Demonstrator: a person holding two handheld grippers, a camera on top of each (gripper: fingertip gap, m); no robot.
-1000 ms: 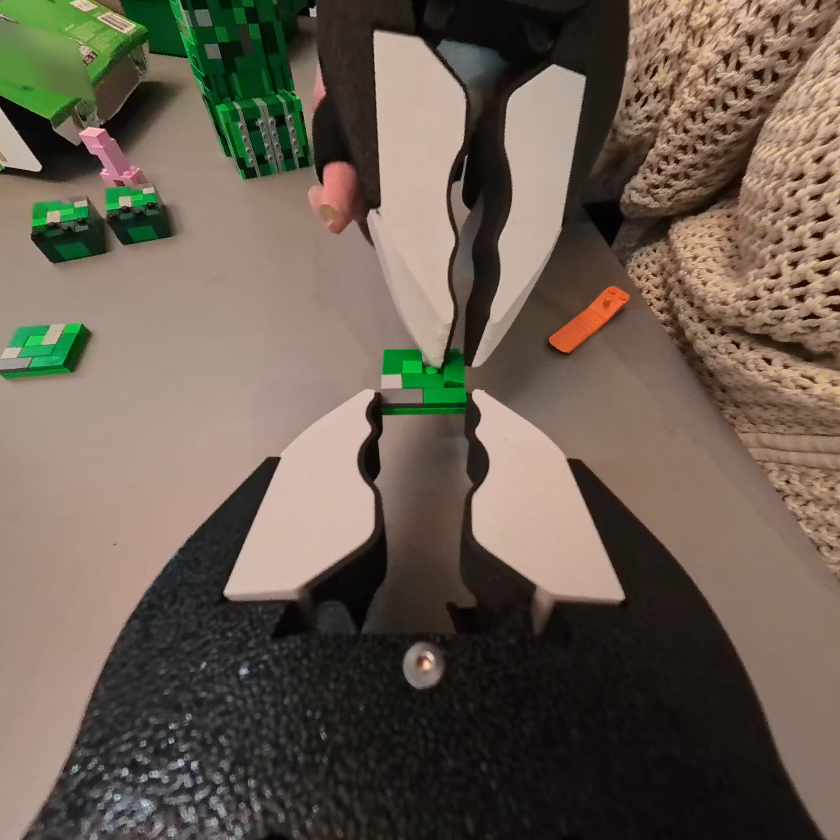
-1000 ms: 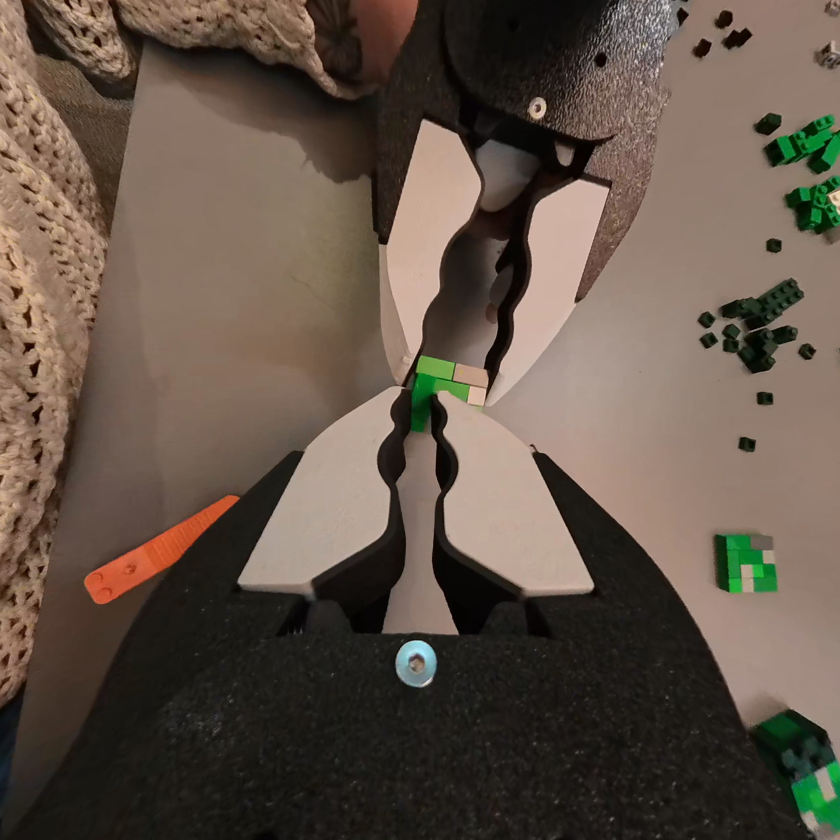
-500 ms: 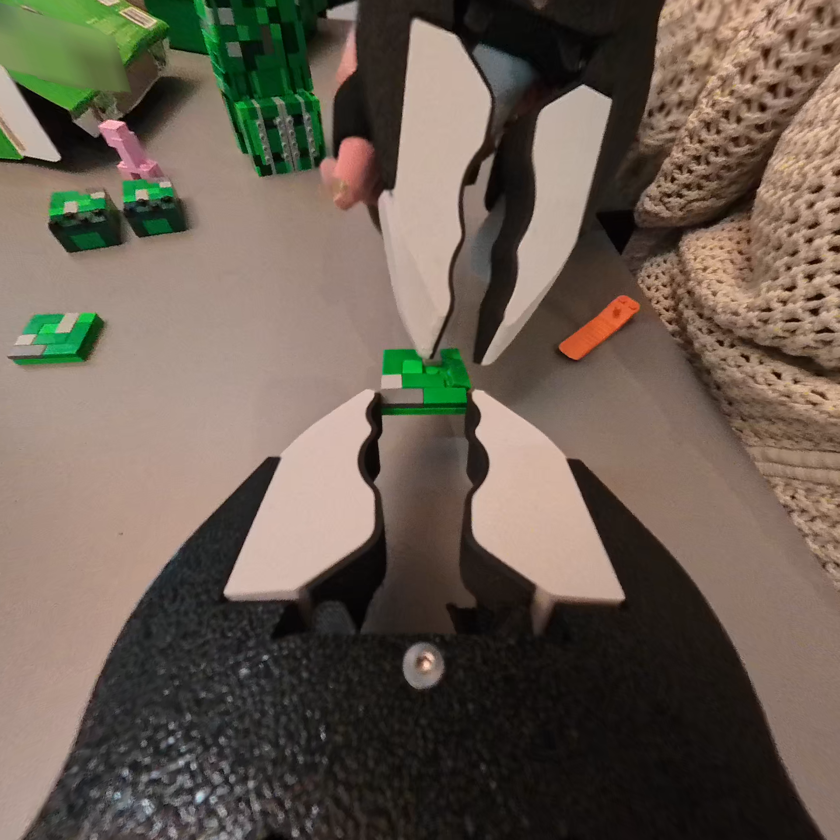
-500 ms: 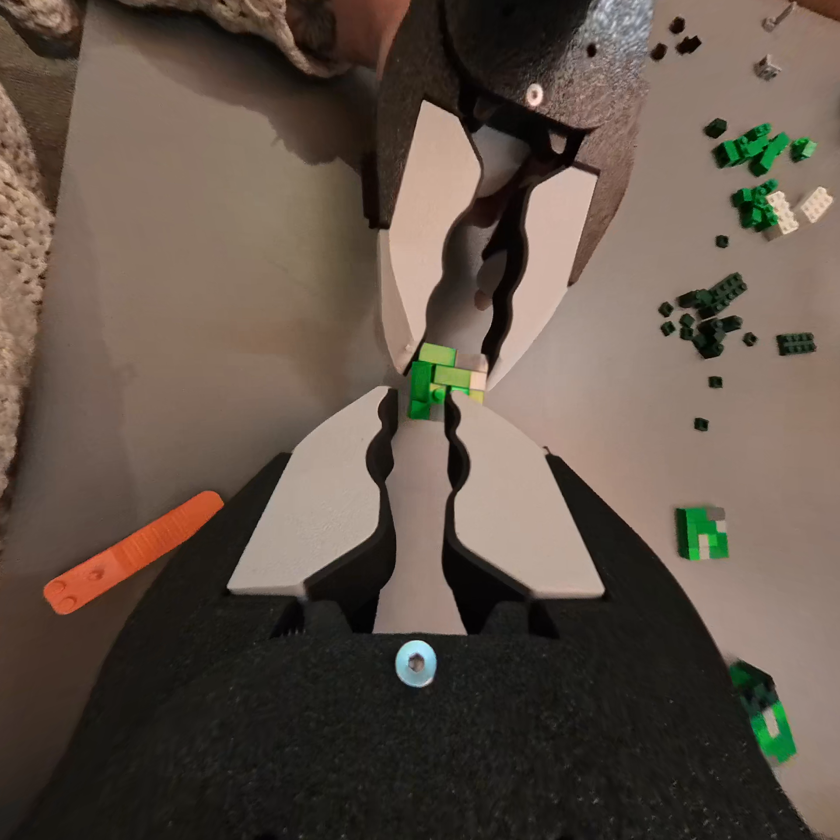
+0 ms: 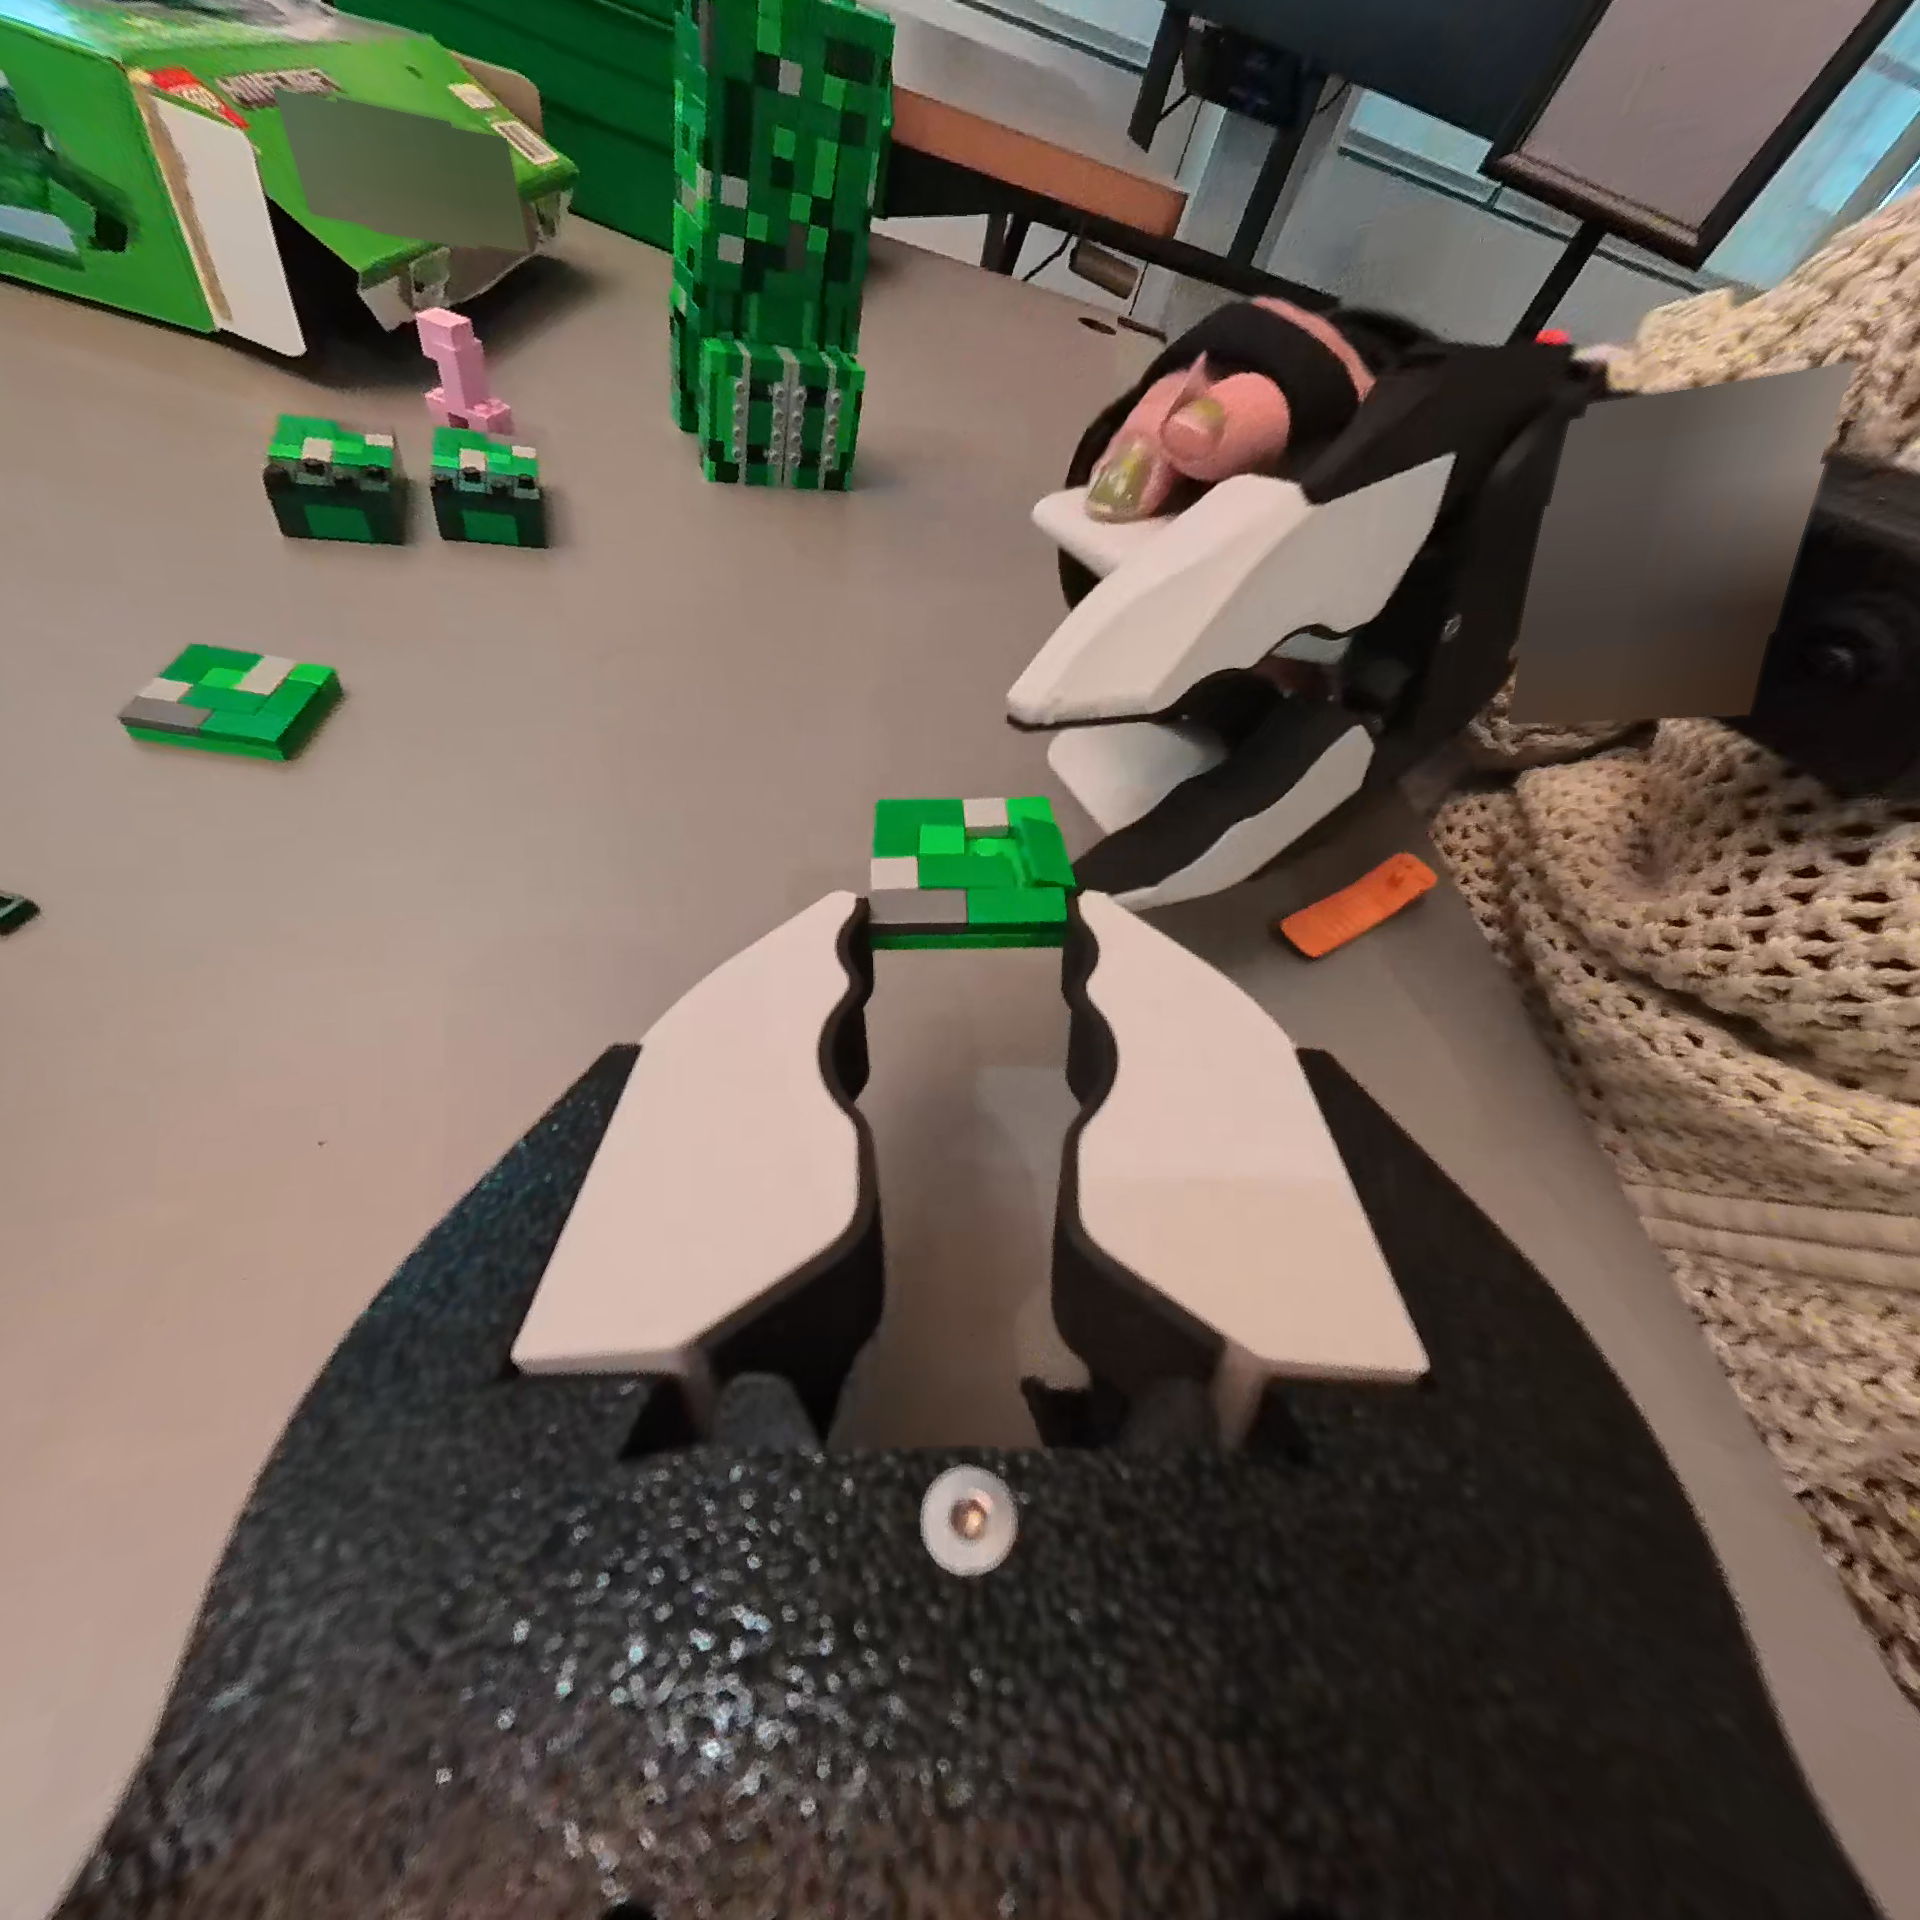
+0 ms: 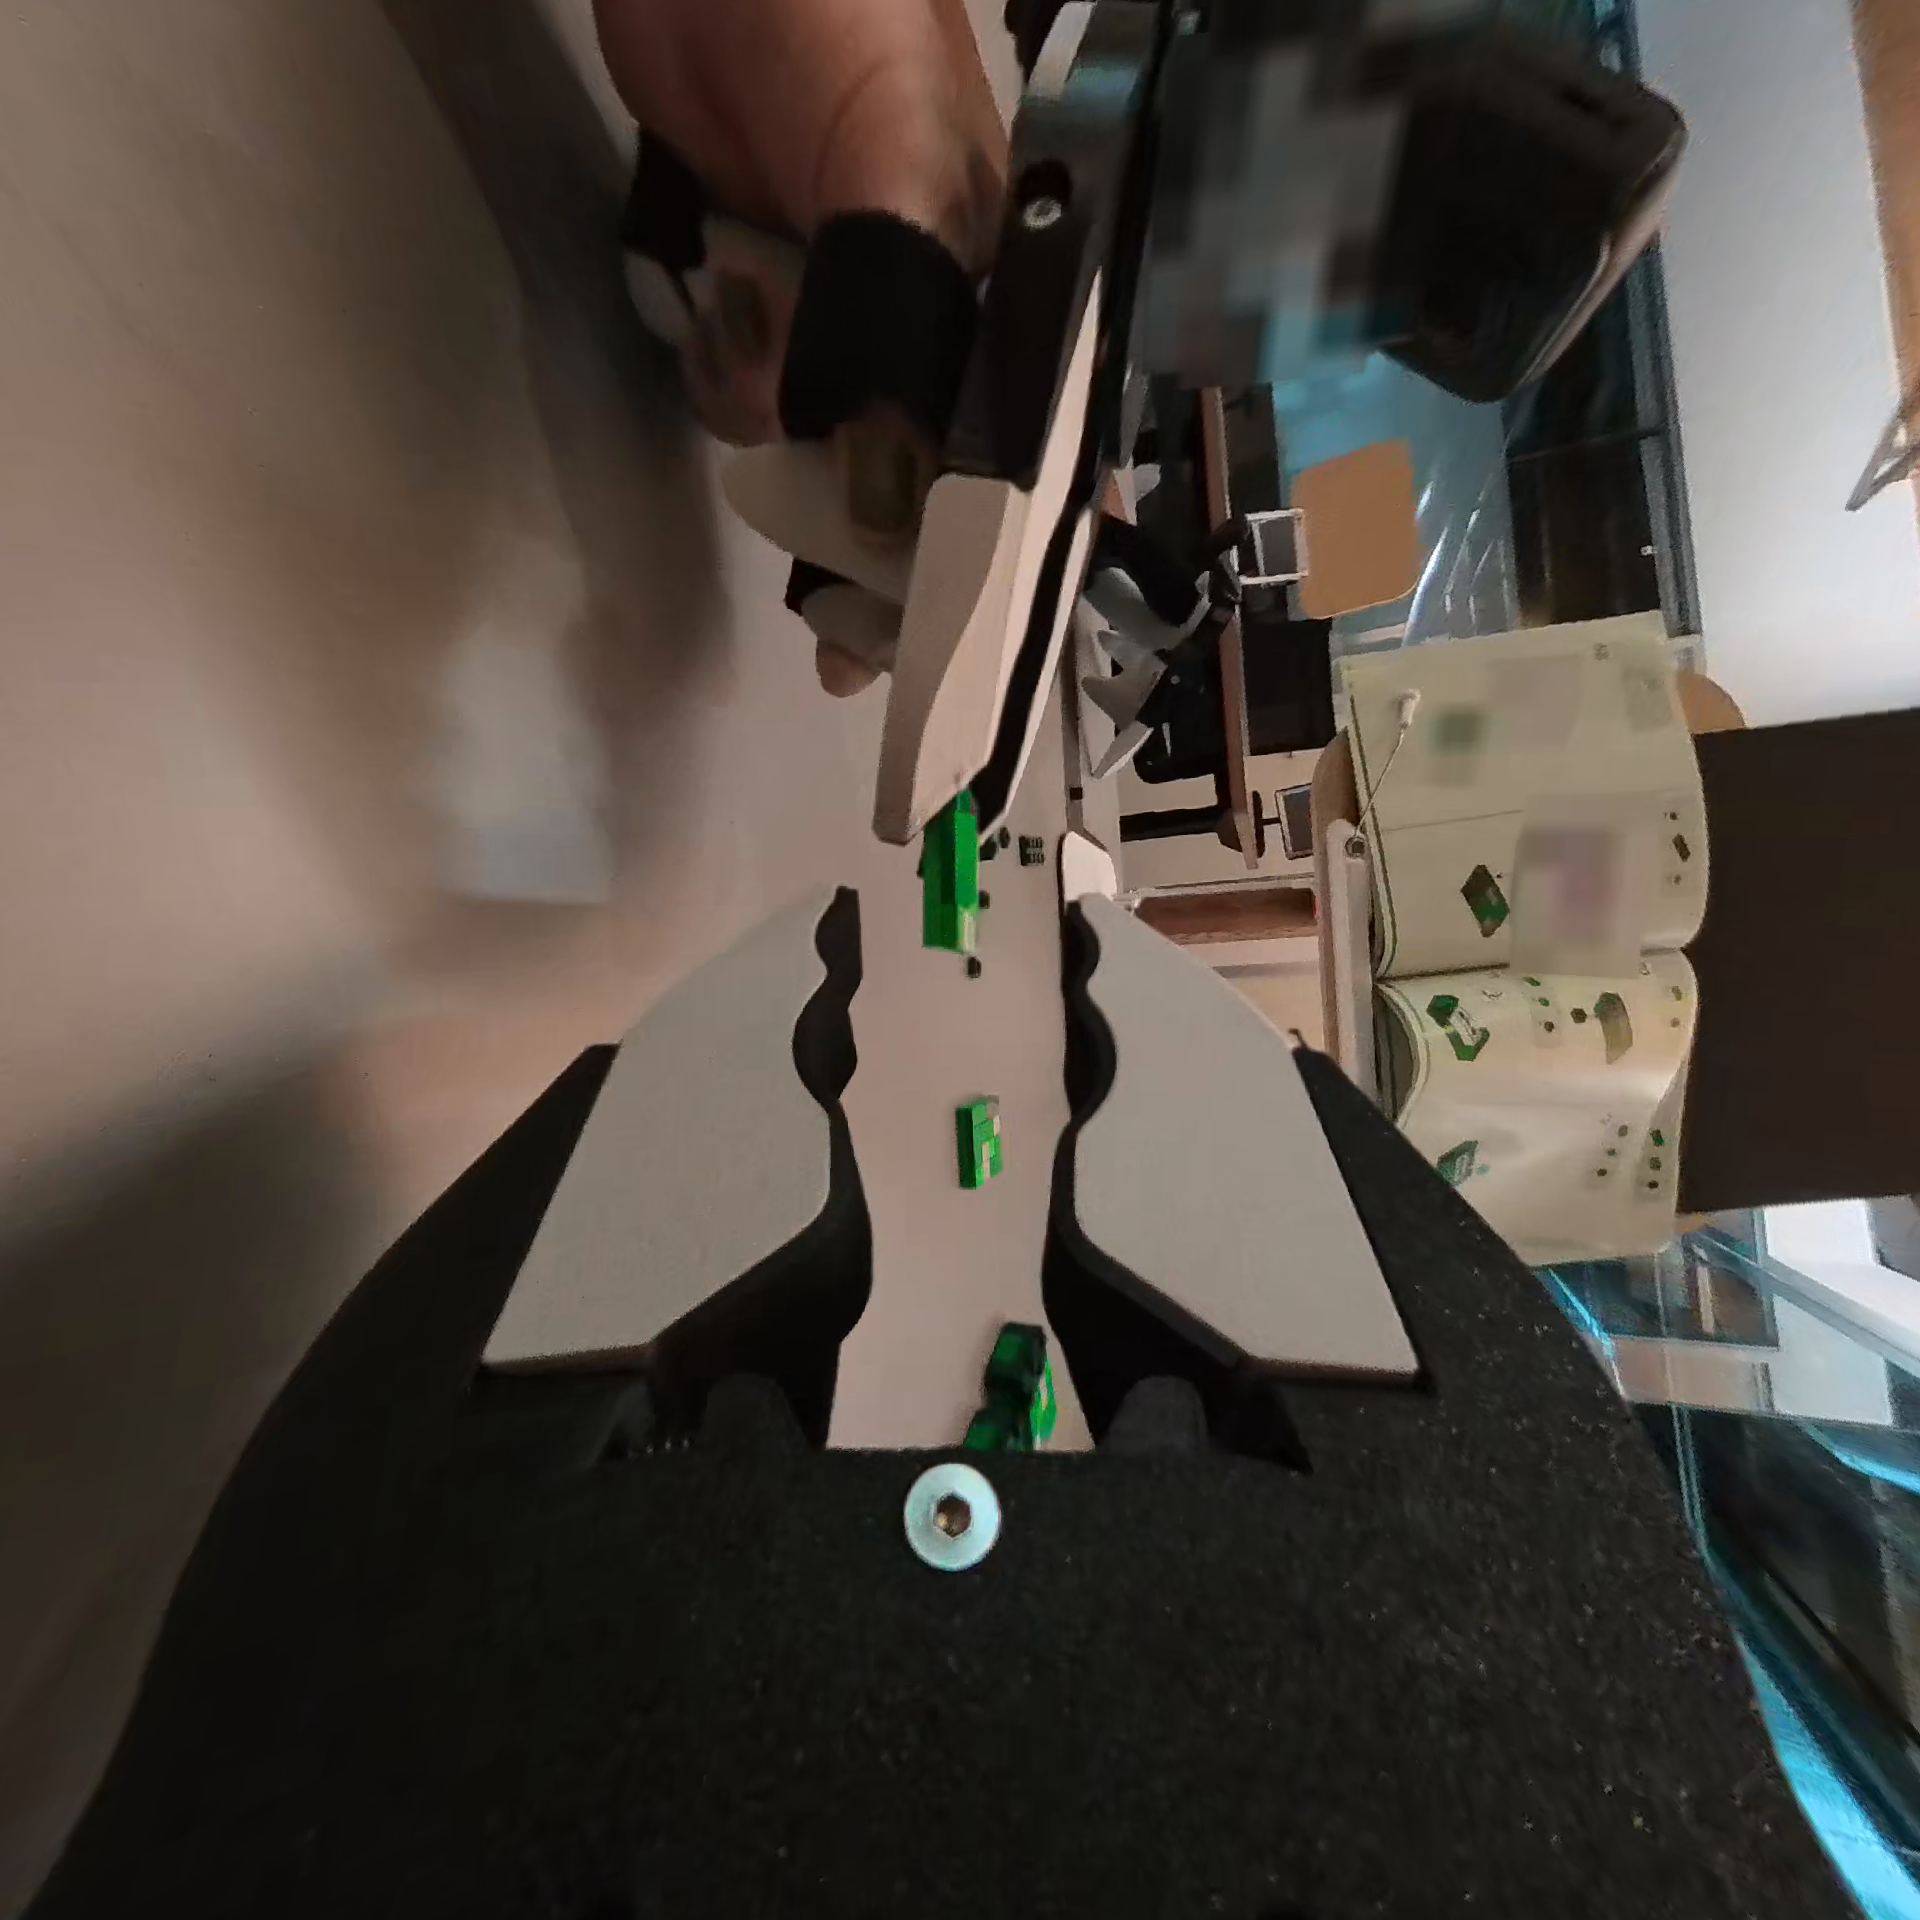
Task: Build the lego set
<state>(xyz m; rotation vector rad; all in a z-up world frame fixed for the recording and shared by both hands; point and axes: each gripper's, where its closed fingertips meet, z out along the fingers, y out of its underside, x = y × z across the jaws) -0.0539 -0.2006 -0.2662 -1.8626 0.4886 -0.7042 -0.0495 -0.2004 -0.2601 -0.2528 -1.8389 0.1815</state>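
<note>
My left gripper (image 5: 966,920) is shut on a flat green lego panel (image 5: 971,852) with grey and white tiles, and holds it by its near edge. In the right wrist view the panel (image 6: 948,883) shows edge-on under a left gripper finger (image 6: 966,644). My right gripper (image 6: 961,909) is open and empty. In the left wrist view it (image 5: 1060,800) lies rolled on its side just right of the panel, jaws wide apart, and a hand holds it.
On the grey table (image 5: 623,675) stand a tall green lego figure (image 5: 779,239), two small green blocks (image 5: 338,494), a pink piece (image 5: 457,369), a second flat green panel (image 5: 234,707) and a green box (image 5: 208,177). An orange brick separator (image 5: 1356,914) lies by a knitted sleeve (image 5: 1662,987).
My right gripper has come off the top of the panel, swung away to the right, rolled on its side and opened wide. My left gripper still holds the panel.
</note>
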